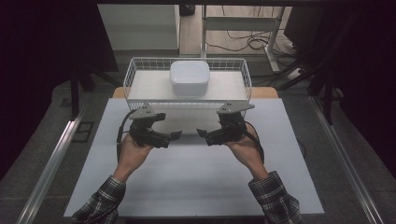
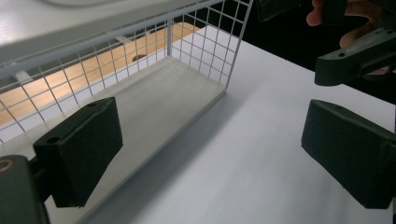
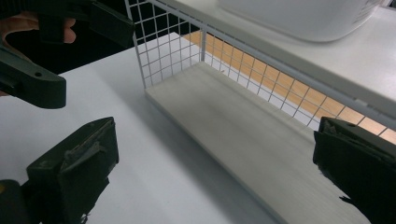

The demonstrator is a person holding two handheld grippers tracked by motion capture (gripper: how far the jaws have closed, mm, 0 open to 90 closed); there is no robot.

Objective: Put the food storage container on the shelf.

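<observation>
Both grippers, left and right, hover over the near table, jaws spread, holding nothing. Wire rack sits just beyond them, far side; white tub on its top shelf.

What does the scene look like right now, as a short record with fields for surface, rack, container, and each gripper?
surface: white table, on it a two-level rack
rack: white wire shelf rack at the far edge of the table, pale wood lower shelf bare
container: white lidded container on the rack's top level, near the middle
left gripper: left gripper held above the table before the rack, jaws wide apart, holding nothing
right gripper: right gripper facing the left one, jaws wide apart, holding nothing
hands: one hand under each gripper, plaid sleeves
</observation>
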